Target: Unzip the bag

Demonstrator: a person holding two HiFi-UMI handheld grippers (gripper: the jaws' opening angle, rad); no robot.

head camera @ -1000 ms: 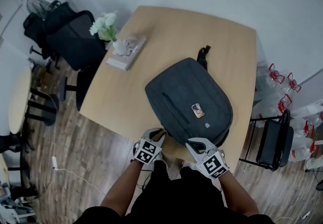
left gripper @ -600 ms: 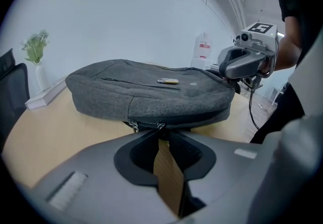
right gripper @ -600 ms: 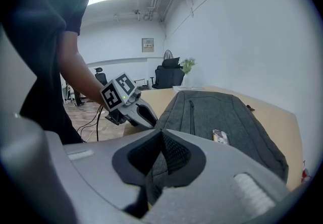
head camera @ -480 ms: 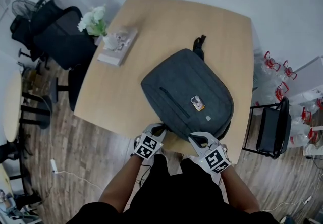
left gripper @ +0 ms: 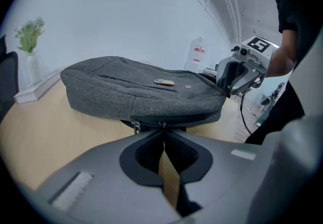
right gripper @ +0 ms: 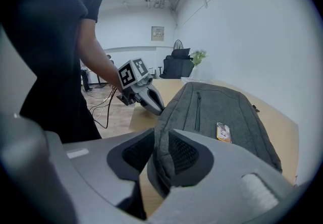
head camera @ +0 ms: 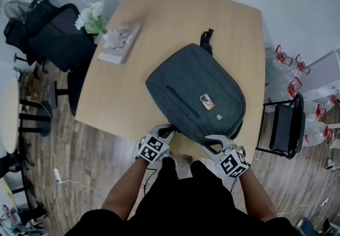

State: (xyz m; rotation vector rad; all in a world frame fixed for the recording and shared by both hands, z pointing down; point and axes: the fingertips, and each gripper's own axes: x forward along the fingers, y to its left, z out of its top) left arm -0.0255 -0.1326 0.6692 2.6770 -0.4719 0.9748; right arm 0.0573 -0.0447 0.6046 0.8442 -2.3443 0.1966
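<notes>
Wooden table (head camera: 159,27), grey bag (head camera: 191,91) lying flat near your edge: zip not yet run.
Your left gripper (head camera: 168,131) jaws are pinched shut on the zip pull (left gripper: 162,124); right gripper (head camera: 211,142) jaws, just eased part-open, sit loosely round the bag's edge fold. Next, likely re-clamp right, then draw the pull along.
</notes>
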